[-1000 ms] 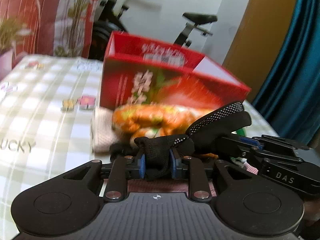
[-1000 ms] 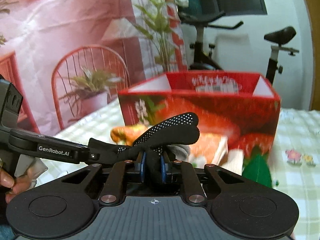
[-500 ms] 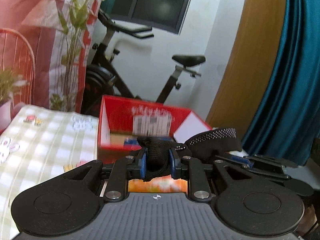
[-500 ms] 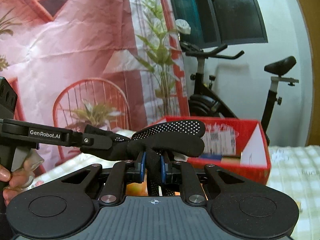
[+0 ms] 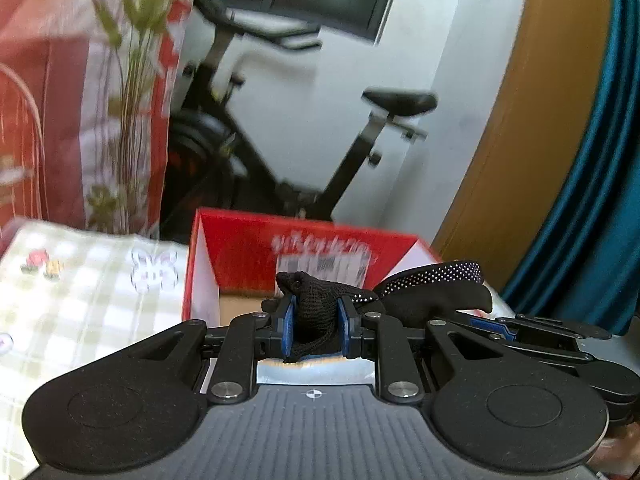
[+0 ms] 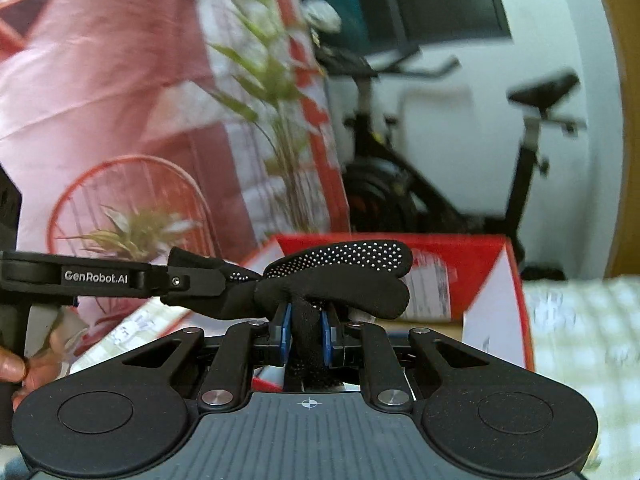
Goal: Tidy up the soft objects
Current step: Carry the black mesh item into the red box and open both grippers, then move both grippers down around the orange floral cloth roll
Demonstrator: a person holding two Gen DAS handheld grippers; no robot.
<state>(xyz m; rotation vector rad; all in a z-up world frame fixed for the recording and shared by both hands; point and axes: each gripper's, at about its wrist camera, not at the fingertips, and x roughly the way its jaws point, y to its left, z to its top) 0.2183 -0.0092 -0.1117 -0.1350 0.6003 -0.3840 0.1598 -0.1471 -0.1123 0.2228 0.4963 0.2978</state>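
A black glove with white grip dots is held between both grippers, in the air in front of the open red cardboard box (image 5: 304, 248). My left gripper (image 5: 316, 326) is shut on the glove's knitted cuff (image 5: 316, 304). My right gripper (image 6: 306, 330) is shut on the glove's middle, and its dotted fingers (image 6: 344, 260) spread above the jaws. The right gripper (image 5: 532, 332) reaches in from the right in the left wrist view. The left gripper (image 6: 100, 278) reaches in from the left in the right wrist view. The box (image 6: 480, 280) stands just behind the glove.
The table has a green-and-white checked cloth (image 5: 80, 300), also seen at the right in the right wrist view (image 6: 576, 340). An exercise bike (image 5: 320, 152), a plant (image 6: 276, 92) and a pink backdrop stand behind the table. A teal curtain (image 5: 592, 200) hangs at the right.
Both grippers have lifted the glove off the pile of soft things in front of the box and carried it up to the box's open top. The orange item has dropped out of view.
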